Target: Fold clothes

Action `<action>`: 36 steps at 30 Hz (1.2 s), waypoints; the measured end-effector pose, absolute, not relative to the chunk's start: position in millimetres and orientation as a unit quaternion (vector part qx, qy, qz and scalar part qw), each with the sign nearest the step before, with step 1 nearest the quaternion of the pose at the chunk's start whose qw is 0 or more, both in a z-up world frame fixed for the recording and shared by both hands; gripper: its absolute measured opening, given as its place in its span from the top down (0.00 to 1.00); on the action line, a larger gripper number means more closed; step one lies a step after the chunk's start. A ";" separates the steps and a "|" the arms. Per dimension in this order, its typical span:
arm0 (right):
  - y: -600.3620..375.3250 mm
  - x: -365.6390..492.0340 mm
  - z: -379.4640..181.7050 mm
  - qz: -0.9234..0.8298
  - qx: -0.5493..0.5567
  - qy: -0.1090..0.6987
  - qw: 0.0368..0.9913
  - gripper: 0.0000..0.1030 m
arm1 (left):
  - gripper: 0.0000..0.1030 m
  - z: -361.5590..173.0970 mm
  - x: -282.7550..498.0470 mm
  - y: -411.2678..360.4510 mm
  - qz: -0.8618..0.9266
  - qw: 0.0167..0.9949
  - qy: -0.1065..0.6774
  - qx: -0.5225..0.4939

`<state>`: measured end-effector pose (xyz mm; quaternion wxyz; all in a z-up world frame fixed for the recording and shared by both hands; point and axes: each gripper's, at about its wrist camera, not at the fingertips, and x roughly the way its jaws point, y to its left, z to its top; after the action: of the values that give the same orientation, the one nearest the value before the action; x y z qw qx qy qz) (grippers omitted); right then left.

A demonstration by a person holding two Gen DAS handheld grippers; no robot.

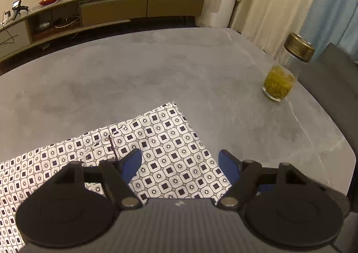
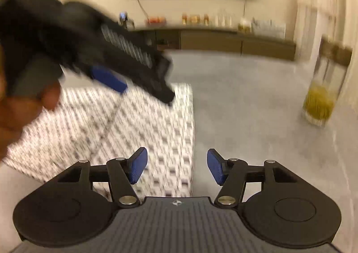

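A folded white cloth (image 1: 161, 152) printed with dark squares and rings lies flat on the grey table (image 1: 156, 69). My left gripper (image 1: 180, 163) hovers above the cloth's right part, open, with nothing between its blue pads. In the right wrist view the same cloth (image 2: 145, 123) is blurred. My right gripper (image 2: 176, 165) stands open over the cloth's right edge, holding nothing. The left gripper (image 2: 125, 76) shows there too, held by a hand (image 2: 26, 107) above the cloth's far left.
A glass jar (image 1: 282, 78) with a brass lid and yellow-green contents stands on the table's right side; it appears blurred as the jar (image 2: 320, 105) in the right wrist view. A dark chair back (image 1: 331, 87) lies beyond the right edge. A low sideboard (image 1: 111, 6) lines the far wall.
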<state>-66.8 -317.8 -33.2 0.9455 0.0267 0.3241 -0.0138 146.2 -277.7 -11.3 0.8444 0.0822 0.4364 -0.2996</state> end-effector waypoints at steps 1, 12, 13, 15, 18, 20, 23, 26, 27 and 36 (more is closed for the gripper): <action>-317.2 -63.6 -37.4 -0.008 0.025 0.336 0.941 0.52 | 0.25 -12.3 146.6 -280.5 -0.303 0.842 0.438 0.085; -263.6 -85.3 -8.3 0.091 -0.086 0.201 0.972 0.97 | 0.96 -8.3 134.0 -262.7 -0.316 0.850 0.405 0.121; -261.9 -83.2 -7.6 0.099 -0.082 0.200 0.971 0.96 | 0.96 -1.8 132.8 -242.3 -0.314 0.857 0.399 0.093; -262.2 -85.4 0.3 0.129 -0.052 0.181 0.974 0.73 | 0.96 8.8 130.7 -189.0 -0.301 0.869 0.392 0.025; -266.4 -92.9 12.9 0.185 -0.002 0.161 0.969 0.31 | 0.96 5.2 136.1 -103.0 -0.254 0.879 0.401 -0.052; -257.0 -84.6 13.4 0.219 0.018 0.184 0.958 0.32 | 0.96 -13.3 147.5 -61.7 -0.218 0.876 0.422 -0.082; -229.7 -61.8 0.8 0.219 -0.009 0.244 0.945 0.40 | 0.95 -41.2 155.5 -38.9 -0.208 0.862 0.453 -0.092; -205.1 -44.1 -12.3 0.210 -0.041 0.285 0.934 0.49 | 0.92 -52.5 153.7 -29.5 -0.211 0.859 0.455 -0.106; -202.1 -40.2 -14.1 0.208 -0.046 0.296 0.931 0.50 | 0.90 -54.6 153.5 -28.3 -0.209 0.860 0.453 -0.107; -197.5 -22.0 -12.0 0.200 -0.004 0.331 0.922 0.52 | 0.82 -60.9 143.7 -22.9 -0.222 0.860 0.449 -0.097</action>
<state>-22.0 -197.5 -12.0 0.9223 -0.0038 0.3308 0.1996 143.7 -22.9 -60.9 0.8599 -0.0971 0.4495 -0.2216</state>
